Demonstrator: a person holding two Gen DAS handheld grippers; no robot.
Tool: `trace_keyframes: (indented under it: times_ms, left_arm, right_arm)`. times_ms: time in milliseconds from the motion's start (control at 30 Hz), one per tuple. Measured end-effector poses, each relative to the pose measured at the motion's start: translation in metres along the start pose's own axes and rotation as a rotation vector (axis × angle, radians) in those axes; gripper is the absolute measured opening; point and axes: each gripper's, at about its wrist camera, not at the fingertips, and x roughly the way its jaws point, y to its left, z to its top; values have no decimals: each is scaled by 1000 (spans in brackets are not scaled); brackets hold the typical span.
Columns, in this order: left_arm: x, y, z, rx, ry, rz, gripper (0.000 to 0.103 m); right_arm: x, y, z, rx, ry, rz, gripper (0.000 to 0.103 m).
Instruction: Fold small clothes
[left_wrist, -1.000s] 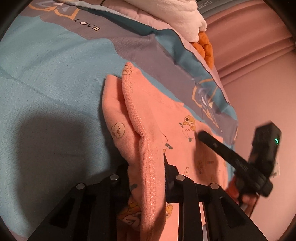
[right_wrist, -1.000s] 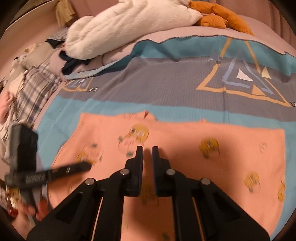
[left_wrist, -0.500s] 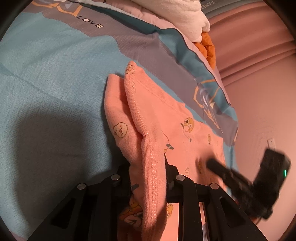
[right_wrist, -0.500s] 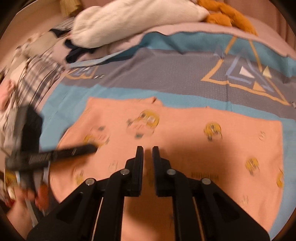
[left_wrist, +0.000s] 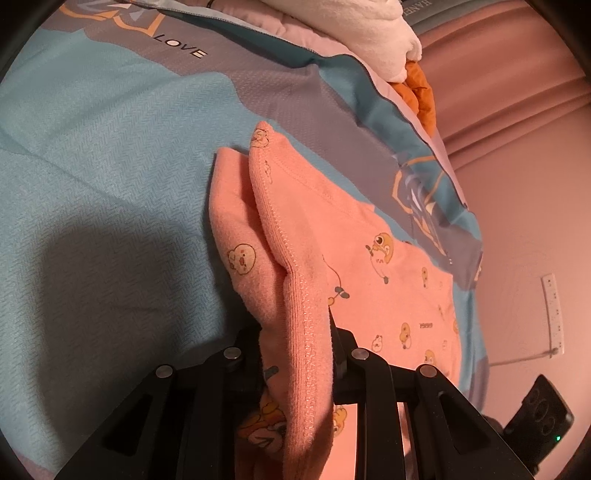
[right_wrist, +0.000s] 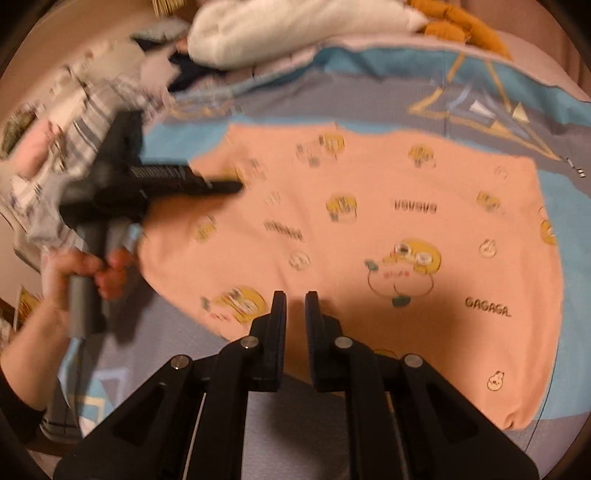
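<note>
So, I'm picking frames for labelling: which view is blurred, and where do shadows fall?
Right wrist view: motion-smeared throughout, worst on the left tongs; the peach garment prints are soft, with shadow ahead of the right tongs. Left wrist view: sharp, with a dark shadow on the blue bedspread, warm dim light and fisheye bending at the edges.

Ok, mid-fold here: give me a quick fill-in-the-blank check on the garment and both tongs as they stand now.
1. The left tongs are clamped on a bunched edge of the ____ garment.
2. The right tongs hold ____ between their jaws.
3. The garment lies on a bedspread printed with the word ____.
4. The word printed on the garment near the right tongs is ____.

Missing words: pink; nothing; LOVE; GAGAGA
</note>
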Motion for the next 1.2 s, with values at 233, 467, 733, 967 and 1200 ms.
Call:
trace_keyframes:
  times_ms: [233,467,733,967,1200]
  left_arm:
    - [0,-3,3,-3,14,24,25]
    - [-12,-30,3,51,-19,58,21]
    - [-16,-95,-2,241,-28,108,21]
    - [27,-143,-19,402,63,193,22]
    - [47,-158,-36,471,119,176,27]
  right_arm:
    - [35,5,-5,7,105,10,13]
    - [21,-14,13,153,4,123,17]
    - [24,-59,25,472,-117,325,44]
    - [34,-88,35,691,-147,491,64]
    - [38,-105,42,744,-114,486,76]
